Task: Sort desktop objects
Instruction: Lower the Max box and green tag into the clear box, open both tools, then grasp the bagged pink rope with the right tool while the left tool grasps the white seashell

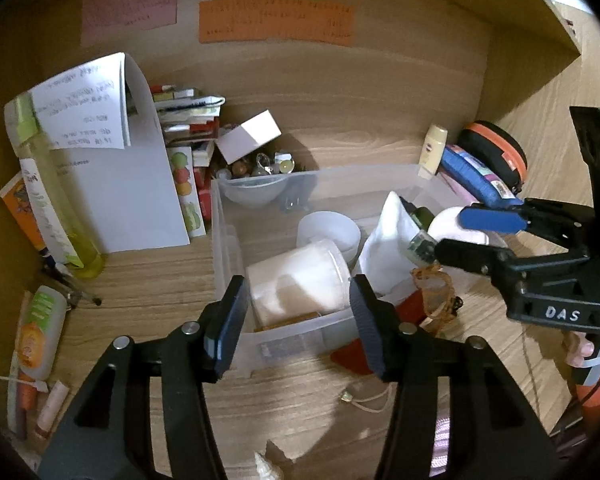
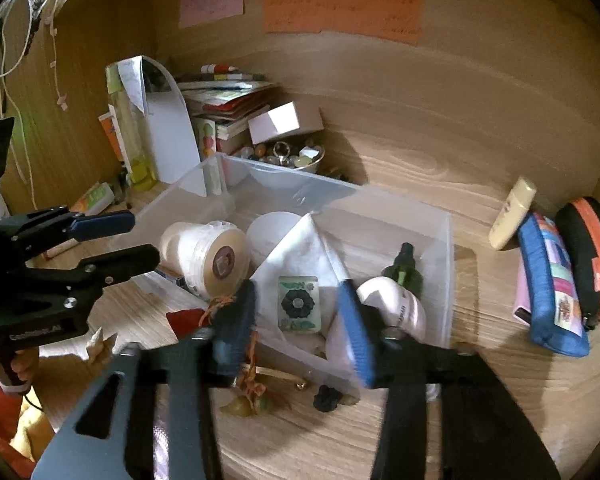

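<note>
Left gripper (image 1: 298, 324): jaws apart, nothing clamped, straddling near wall of clear plastic storage bin (image 1: 236, 236). White cylindrical lidded jar (image 1: 298, 284) dead ahead at 12 o'clock, on its side inside bin, long axis running toward 1 o'clock. Right gripper (image 2: 296, 324): jaws apart, empty, over bin's near right corner. Left looks nearer the jar.

I see the clear plastic bin (image 2: 446, 264) sitting on the wooden desk, already holding a white tub (image 2: 204, 256) tipped on its side, a white bowl (image 1: 329, 229), a crumpled white pouch (image 2: 300, 256) with a green-patterned card (image 2: 299, 309) on it, and a dark green bottle (image 2: 405, 268) (lying down).
</note>
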`<state>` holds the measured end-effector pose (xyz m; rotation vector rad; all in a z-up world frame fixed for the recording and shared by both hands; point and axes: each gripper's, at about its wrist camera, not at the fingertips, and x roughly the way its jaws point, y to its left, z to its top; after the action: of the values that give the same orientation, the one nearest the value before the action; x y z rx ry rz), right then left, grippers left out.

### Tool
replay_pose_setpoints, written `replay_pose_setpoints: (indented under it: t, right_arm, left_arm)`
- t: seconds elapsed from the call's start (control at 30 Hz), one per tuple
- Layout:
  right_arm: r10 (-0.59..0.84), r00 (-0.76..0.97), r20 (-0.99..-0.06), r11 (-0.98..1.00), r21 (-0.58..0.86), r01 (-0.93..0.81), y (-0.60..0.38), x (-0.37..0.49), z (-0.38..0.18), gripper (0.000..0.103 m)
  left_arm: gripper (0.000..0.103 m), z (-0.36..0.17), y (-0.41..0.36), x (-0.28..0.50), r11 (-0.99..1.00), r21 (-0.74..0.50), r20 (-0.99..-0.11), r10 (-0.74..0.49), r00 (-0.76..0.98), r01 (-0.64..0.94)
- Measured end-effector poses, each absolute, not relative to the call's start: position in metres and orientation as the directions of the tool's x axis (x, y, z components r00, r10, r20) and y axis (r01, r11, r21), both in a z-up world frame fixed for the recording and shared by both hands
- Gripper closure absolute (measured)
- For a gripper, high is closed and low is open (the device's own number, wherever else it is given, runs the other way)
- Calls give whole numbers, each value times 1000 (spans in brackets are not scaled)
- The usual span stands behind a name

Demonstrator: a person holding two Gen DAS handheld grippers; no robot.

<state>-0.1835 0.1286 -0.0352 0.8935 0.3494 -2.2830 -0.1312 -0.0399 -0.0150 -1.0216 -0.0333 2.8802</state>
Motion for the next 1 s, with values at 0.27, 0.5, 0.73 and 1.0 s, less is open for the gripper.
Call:
replay_pose_setpoints:
  t: [0.27, 0.5, 0.73, 1.0]
  right_arm:
    - [-443, -639, -629, -794, -55, 605, 142, -164, -17, 21]
    - [-419, -658, -626, -818, -54, 573, 156, -151, -8, 16]
    - [-413, -651, -637, -825, -41, 564, 164, -135, -10, 14]
    - [-426, -598, -678, -797, -31, 603, 166, -106, -30, 14]
  left_arm:
    - [30, -1, -40, -108, -998, -44, -594, 62, -802, -44]
    - [21, 8, -51, -88, -998, -63, -576, 47, -816, -13]
    - [20, 1, -61, -73, -998, -56, -597, 24, -802, 12]
    - [20, -19, -69, -59, -999, -44, -650, 11, -760, 24]
